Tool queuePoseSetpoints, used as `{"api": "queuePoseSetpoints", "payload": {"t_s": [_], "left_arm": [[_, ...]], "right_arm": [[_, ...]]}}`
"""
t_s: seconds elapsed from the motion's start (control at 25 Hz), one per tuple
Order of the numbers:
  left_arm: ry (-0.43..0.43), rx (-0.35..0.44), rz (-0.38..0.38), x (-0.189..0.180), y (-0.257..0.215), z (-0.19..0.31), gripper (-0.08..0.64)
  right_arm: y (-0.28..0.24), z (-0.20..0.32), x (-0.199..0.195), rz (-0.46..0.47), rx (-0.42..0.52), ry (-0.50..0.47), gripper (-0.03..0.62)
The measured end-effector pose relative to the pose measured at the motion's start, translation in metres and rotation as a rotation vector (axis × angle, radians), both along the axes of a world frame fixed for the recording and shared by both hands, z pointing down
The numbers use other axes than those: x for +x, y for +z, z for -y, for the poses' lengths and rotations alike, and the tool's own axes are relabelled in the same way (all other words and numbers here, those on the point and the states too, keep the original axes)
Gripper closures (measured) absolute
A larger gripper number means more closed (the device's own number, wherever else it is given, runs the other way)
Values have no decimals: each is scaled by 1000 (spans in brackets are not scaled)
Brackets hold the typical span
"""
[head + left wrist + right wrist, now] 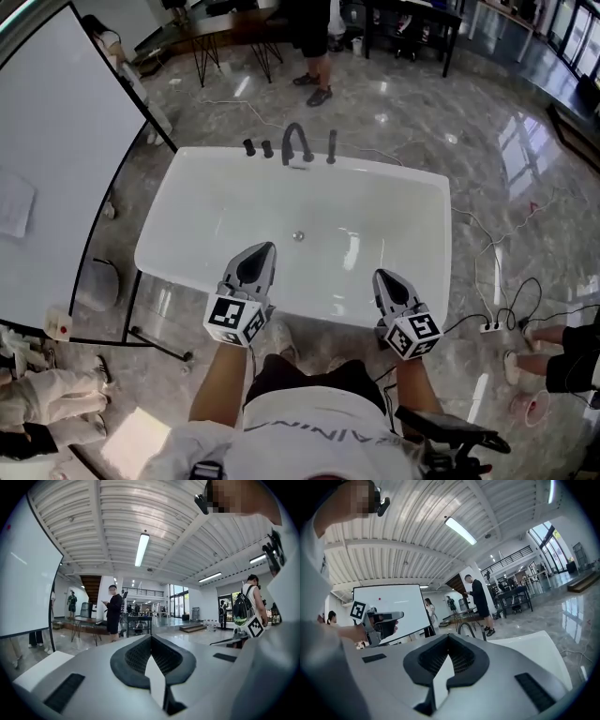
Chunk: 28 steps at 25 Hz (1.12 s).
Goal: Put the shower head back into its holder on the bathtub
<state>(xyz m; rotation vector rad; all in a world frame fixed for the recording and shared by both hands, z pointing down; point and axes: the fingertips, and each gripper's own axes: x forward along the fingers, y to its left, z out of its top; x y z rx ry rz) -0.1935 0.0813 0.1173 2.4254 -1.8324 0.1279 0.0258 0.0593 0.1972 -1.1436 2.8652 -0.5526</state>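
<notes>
The white bathtub (187,202) lies below me, with black fittings on its far rim. A slim black shower head (332,147) stands upright there, just right of the arched faucet (297,141); the right gripper view shows the faucet (464,629) too. My left gripper (268,247) hovers over the tub's near rim, shut with nothing in it (151,637). Over the near rim further right, my right gripper (380,274) is also shut and holds nothing (449,636). Both are far from the fittings and point roughly level across the room.
A large whiteboard (66,159) on a black frame stands left of the tub. A person (314,47) stands beyond the far rim, near dark tables. Cables and a power strip (492,326) lie on the marble floor at right, by someone's legs (562,352).
</notes>
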Motion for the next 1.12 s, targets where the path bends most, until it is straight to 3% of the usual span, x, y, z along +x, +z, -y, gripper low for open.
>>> {"api": "queuePoseSetpoints", "payload": {"t_s": [0.24, 0.44, 0.64, 0.8, 1.12], "left_arm": [[-22, -26, -4, 18, -24, -41, 543], [-19, -8, -14, 16, -36, -69, 543], [-37, 20, -17, -9, -46, -96, 543], [-17, 55, 87, -27, -53, -126, 543], [11, 86, 42, -79, -69, -161, 543]], "right_arm": [[-29, -22, 20, -14, 40, -23, 591], [-61, -38, 14, -13, 95, -48, 591], [-84, -58, -19, -29, 124, -95, 591], [-98, -77, -59, -60, 156, -143, 591], [-132, -118, -135, -77, 214, -209, 591]]}}
